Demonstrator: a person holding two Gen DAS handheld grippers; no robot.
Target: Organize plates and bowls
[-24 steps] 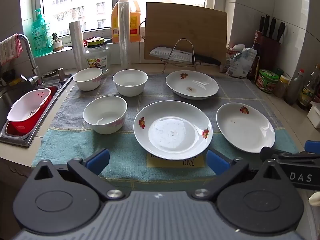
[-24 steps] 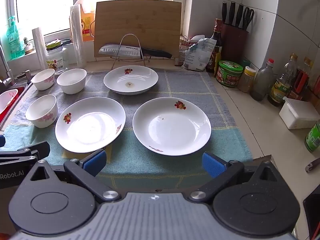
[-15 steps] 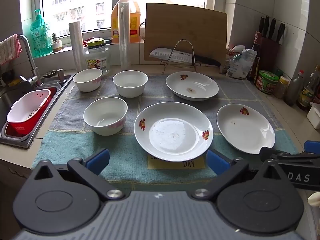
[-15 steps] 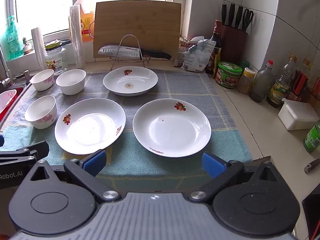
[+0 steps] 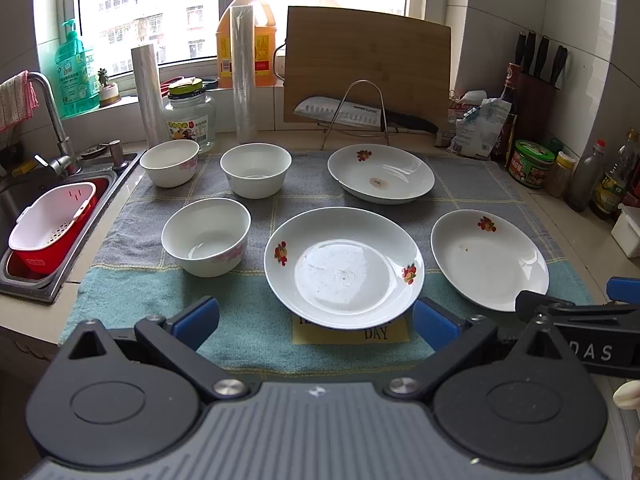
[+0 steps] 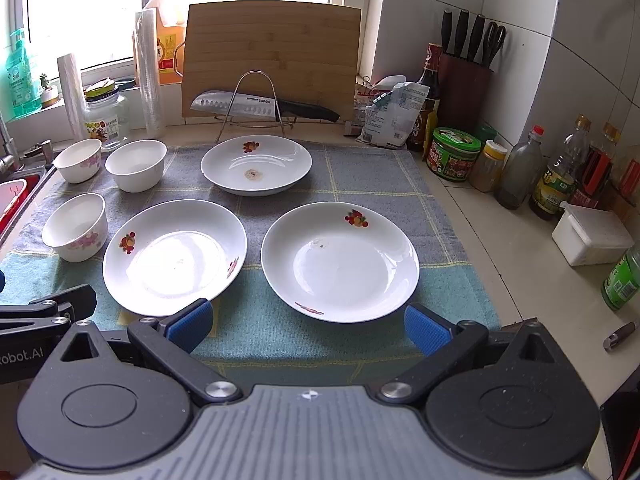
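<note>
Three white flower-print plates lie on a towel: a near middle plate [image 5: 344,268] [image 6: 174,256], a right plate [image 5: 488,258] [image 6: 340,262] and a far plate [image 5: 380,178] [image 6: 256,164]. Three white bowls stand to the left: a near bowl [image 5: 206,236] [image 6: 76,226], a far-left bowl [image 5: 170,162] [image 6: 78,159] and a far-middle bowl [image 5: 256,169] [image 6: 136,164]. My left gripper [image 5: 316,322] is open and empty, just short of the middle plate. My right gripper [image 6: 306,322] is open and empty, just short of the right plate.
A sink with a red-and-white strainer basket [image 5: 52,228] lies at the left. A knife on a wire stand [image 5: 360,114] and a cutting board [image 6: 272,60] stand at the back. Jars and bottles [image 6: 520,168] and a white box [image 6: 592,238] line the right side.
Both grippers have crept slightly forward towards the plates. Nothing on the towel has moved.
</note>
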